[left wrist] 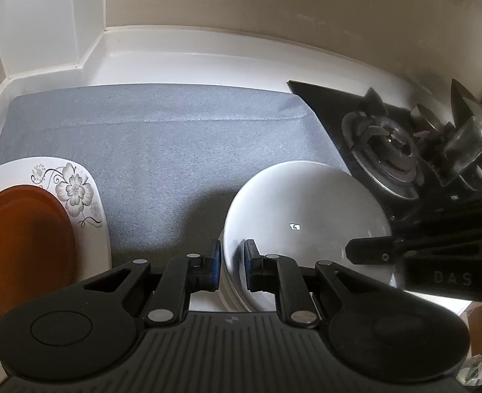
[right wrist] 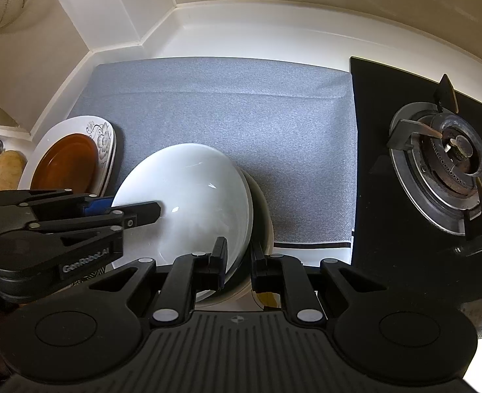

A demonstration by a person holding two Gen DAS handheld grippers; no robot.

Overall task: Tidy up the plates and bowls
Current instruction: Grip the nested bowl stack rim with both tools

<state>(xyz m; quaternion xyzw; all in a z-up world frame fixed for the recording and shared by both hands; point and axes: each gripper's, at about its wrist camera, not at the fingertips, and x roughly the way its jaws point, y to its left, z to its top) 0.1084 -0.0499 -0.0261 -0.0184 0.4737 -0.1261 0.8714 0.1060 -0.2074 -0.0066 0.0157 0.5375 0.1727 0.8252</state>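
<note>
A white bowl (left wrist: 306, 209) (right wrist: 188, 190) is held at its rim from two sides. My left gripper (left wrist: 232, 257) (right wrist: 136, 211) is shut on its left edge. On the near edge my right gripper (right wrist: 239, 253) (left wrist: 353, 250) is shut too. In the right wrist view the bowl sits tilted in a cream bowl (right wrist: 262, 209) below it; stacked rims (left wrist: 227, 291) show under it in the left wrist view. Left of them a brown plate (left wrist: 25, 245) (right wrist: 65, 163) lies on a white flowered plate (left wrist: 77, 190) (right wrist: 103, 134).
Everything stands on a grey mat (left wrist: 175, 137) (right wrist: 241, 114) on a white counter with a raised back edge (left wrist: 208, 42). A black gas hob with its burner (left wrist: 388, 154) (right wrist: 447, 170) borders the mat on the right. A glass vessel (left wrist: 470, 144) sits beyond the burner.
</note>
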